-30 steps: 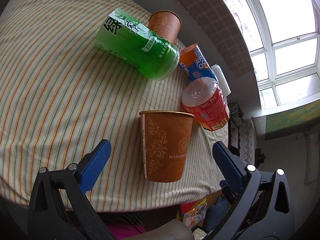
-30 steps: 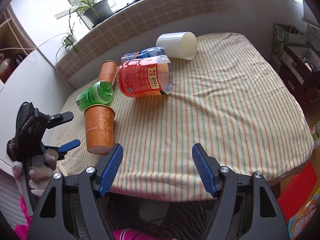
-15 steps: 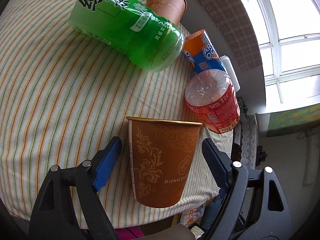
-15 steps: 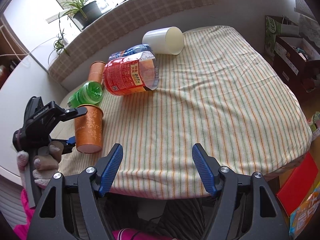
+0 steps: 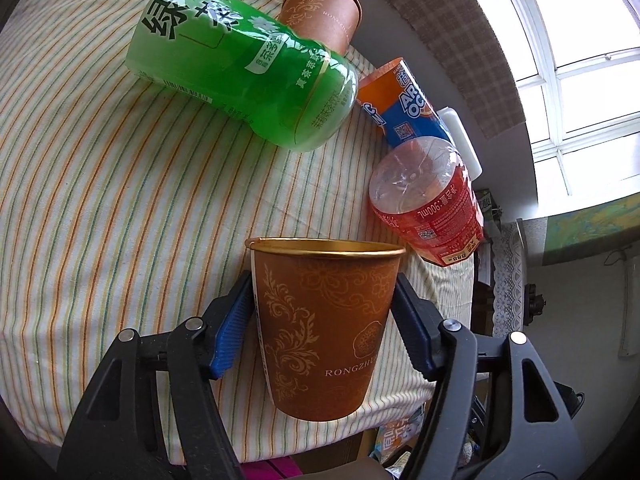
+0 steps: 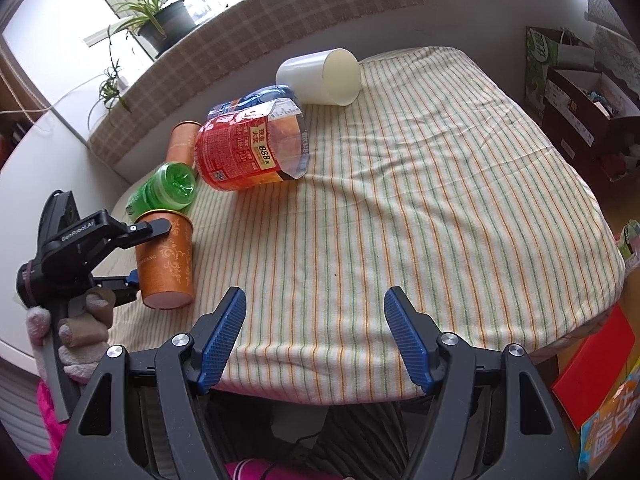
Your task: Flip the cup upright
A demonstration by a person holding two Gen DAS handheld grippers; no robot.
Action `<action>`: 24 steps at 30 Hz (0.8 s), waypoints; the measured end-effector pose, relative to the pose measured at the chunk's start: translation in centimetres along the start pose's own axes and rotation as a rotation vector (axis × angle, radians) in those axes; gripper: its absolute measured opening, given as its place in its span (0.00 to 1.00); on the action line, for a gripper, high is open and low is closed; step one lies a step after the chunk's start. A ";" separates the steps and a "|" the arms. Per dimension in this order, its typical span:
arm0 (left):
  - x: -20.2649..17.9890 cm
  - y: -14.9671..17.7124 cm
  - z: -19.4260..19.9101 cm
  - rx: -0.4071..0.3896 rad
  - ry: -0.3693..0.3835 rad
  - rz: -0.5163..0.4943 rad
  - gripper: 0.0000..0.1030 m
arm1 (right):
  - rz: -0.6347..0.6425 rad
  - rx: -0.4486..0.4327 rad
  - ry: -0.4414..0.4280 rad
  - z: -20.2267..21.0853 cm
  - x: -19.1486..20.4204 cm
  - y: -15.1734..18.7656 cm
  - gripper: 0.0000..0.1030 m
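A brown paper cup (image 5: 324, 328) with gold scrollwork stands rim up on the striped cloth near the table's front-left edge; it also shows in the right wrist view (image 6: 166, 260). My left gripper (image 5: 323, 320) has its blue pads against both sides of the cup, shut on it. A second brown cup (image 5: 320, 10) lies on its side behind a green bottle (image 5: 244, 68). A white cup (image 6: 320, 76) lies on its side at the back. My right gripper (image 6: 314, 336) is open and empty over the front edge.
A red bottle (image 6: 252, 148) and a blue-orange bottle (image 5: 404, 106) lie on their sides mid-left. The striped table (image 6: 420, 200) drops off at the front and right. Boxes and bags (image 6: 580, 92) stand on the floor to the right. Potted plants (image 6: 160, 20) sit on the sill.
My left gripper moved forward around the standing brown cup and closed its pads onto the sides. My right gripper stayed open and shifted only slightly.
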State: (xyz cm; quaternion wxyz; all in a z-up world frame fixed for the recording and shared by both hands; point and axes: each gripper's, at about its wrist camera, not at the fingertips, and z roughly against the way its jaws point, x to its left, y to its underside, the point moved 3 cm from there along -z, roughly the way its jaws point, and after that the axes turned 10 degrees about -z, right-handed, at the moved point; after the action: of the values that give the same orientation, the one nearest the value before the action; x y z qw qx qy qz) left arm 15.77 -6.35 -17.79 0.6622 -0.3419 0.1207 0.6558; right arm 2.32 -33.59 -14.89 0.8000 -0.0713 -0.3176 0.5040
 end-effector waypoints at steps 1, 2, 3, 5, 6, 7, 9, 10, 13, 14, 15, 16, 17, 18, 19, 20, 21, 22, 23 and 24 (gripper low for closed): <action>-0.2 0.0 0.2 -0.008 -0.005 -0.011 0.67 | 0.000 0.000 0.001 0.0 0.0 0.0 0.69; -0.4 0.0 0.4 -0.017 -0.014 -0.026 0.67 | -0.001 0.001 0.002 -0.1 0.0 0.0 0.69; -0.6 0.0 0.7 -0.028 -0.025 -0.046 0.67 | -0.002 0.001 0.001 -0.1 0.0 0.0 0.69; -1.3 0.1 1.1 -0.054 -0.050 -0.090 0.67 | -0.001 0.003 -0.003 -0.1 0.1 0.0 0.69; -1.6 0.1 1.3 -0.066 -0.063 -0.109 0.67 | 0.000 0.003 -0.003 -0.2 0.1 0.0 0.69; -1.9 0.2 1.5 -0.077 -0.076 -0.127 0.67 | 0.001 0.004 -0.003 -0.2 0.2 0.1 0.69; -2.4 0.3 1.8 -0.100 -0.105 -0.166 0.67 | 0.002 0.007 -0.008 -0.3 0.4 0.1 0.69; -2.8 0.4 2.0 -0.115 -0.123 -0.186 0.67 | 0.003 0.007 -0.008 -0.3 0.4 0.1 0.69; -3.6 0.6 2.5 -0.160 -0.182 -0.248 0.67 | 0.007 0.009 -0.010 -0.4 0.6 0.2 0.69; -3.9 0.6 2.6 -0.176 -0.205 -0.272 0.67 | 0.007 0.011 -0.010 -0.5 0.6 0.2 0.69; -4.1 0.6 2.6 -0.188 -0.224 -0.292 0.67 | 0.005 0.013 -0.011 -0.5 0.6 0.3 0.69; -4.3 0.6 2.6 -0.201 -0.244 -0.311 0.67 | 0.003 0.016 -0.012 -0.6 0.6 0.3 0.69; -4.5 0.6 2.6 -0.211 -0.261 -0.327 0.67 | 0.000 0.019 -0.013 -0.6 0.6 0.3 0.69; -4.5 0.6 2.5 -0.216 -0.278 -0.340 0.67 | -0.002 0.021 -0.013 -0.7 0.5 0.3 0.69; -4.6 0.6 2.3 -0.219 -0.291 -0.349 0.67 | -0.004 0.023 -0.012 -0.7 0.5 0.3 0.69; -4.6 0.6 2.1 -0.221 -0.297 -0.357 0.67 | -0.006 0.025 -0.011 -0.8 0.4 0.3 0.69; -4.7 0.7 2.0 -0.224 -0.303 -0.366 0.67 | -0.007 0.025 -0.011 -0.8 0.4 0.3 0.69; -4.8 0.8 2.0 -0.228 -0.312 -0.376 0.67 | -0.008 0.025 -0.011 -0.8 0.3 0.3 0.69; -4.9 1.0 1.9 -0.231 -0.320 -0.387 0.67 | -0.009 0.025 -0.011 -0.8 0.3 0.3 0.69; -5.1 1.1 1.8 -0.235 -0.328 -0.397 0.67 | -0.009 0.025 -0.011 -0.7 0.3 0.3 0.69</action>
State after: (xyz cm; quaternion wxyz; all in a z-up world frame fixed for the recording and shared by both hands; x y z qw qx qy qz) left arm 13.65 -9.32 -13.65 0.7442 -0.3225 -0.1341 0.5693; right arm 2.64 -33.08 -15.46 0.8014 -0.0572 -0.3160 0.5046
